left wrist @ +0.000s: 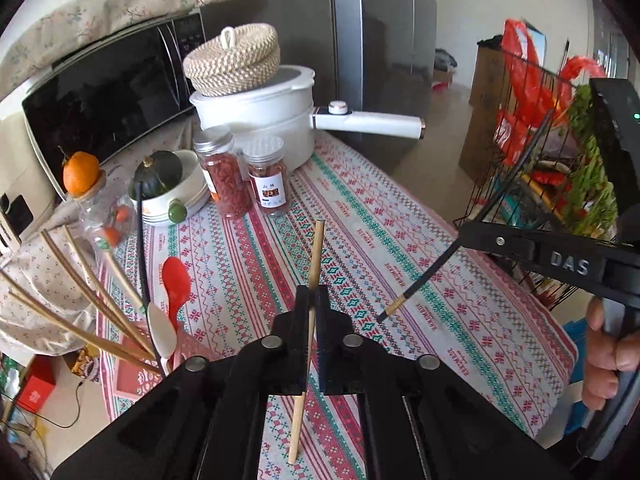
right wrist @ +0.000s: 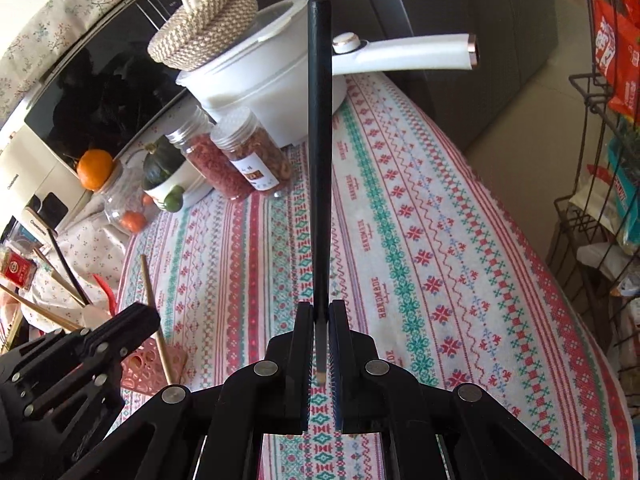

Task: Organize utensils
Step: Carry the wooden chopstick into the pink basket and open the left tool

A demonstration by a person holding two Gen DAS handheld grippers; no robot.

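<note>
My left gripper [left wrist: 313, 294] is shut on a wooden chopstick [left wrist: 316, 252] and holds it upright above the patterned tablecloth [left wrist: 400, 240]. My right gripper [right wrist: 321, 308] is shut on a black chopstick [right wrist: 320, 128] that points up and away; it also shows in the left wrist view [left wrist: 424, 280] at the right. A pink holder [right wrist: 154, 366] at the table's left edge holds several wooden chopsticks [left wrist: 80, 312], a red spoon [left wrist: 176, 280] and a white spoon [left wrist: 162, 332]. The left gripper also shows in the right wrist view [right wrist: 140, 316], beside the holder.
At the back stand a white pot [left wrist: 256, 116] with a woven lid, two spice jars [left wrist: 244, 176], a bowl with a dark squash [left wrist: 168, 184], a glass jar topped by an orange [left wrist: 82, 172] and a microwave [left wrist: 104, 96]. A wire rack [left wrist: 552, 152] stands on the right.
</note>
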